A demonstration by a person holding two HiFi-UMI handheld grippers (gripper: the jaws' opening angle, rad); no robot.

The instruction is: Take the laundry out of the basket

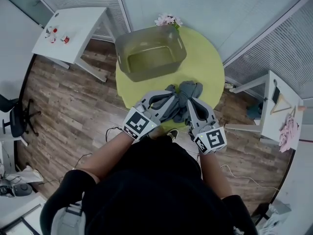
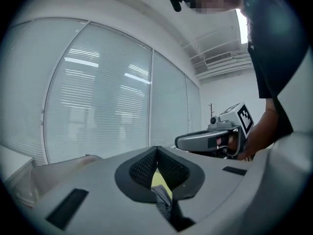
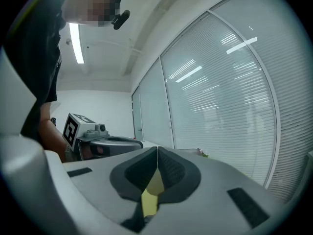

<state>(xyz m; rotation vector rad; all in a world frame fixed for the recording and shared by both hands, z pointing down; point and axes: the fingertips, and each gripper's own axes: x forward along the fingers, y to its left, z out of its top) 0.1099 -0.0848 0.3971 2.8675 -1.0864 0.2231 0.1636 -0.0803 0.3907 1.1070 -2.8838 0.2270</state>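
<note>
Two tools are level with each other over the near edge of the round yellow-green table (image 1: pixel 208 62). The left hand-held gripper (image 2: pixel 156 152) has its jaws together, clamped on a fold of the grey laundry (image 1: pixel 185 94), which shows in the gap under its pads in its own view. The right hand-held gripper (image 3: pixel 157 153) also has its pads pressed together. Through the gap beneath them its own view shows only yellow table top.

From the head view the laundry is bunched between the two tips, outside the grey basket (image 1: pixel 151 71). The basket stands toward the table's far edge with its bare bottom showing. Whether the right tip touches the cloth, or the bundle hangs clear of the table, cannot be told from above.

Pink flowers (image 1: pixel 167 20) sit at the far edge behind the basket. Only the head view shows a white side table (image 1: pixel 80 21) with small red-and-white items (image 1: pixel 56 35) too small to identify. It also shows a second white stand (image 1: pixel 270 119) holding a hanger (image 1: pixel 281 104) and pink cloth (image 1: pixel 289 131). Each gripper view shows the other tool against slatted blinds (image 2: pixel 98 97).
</note>
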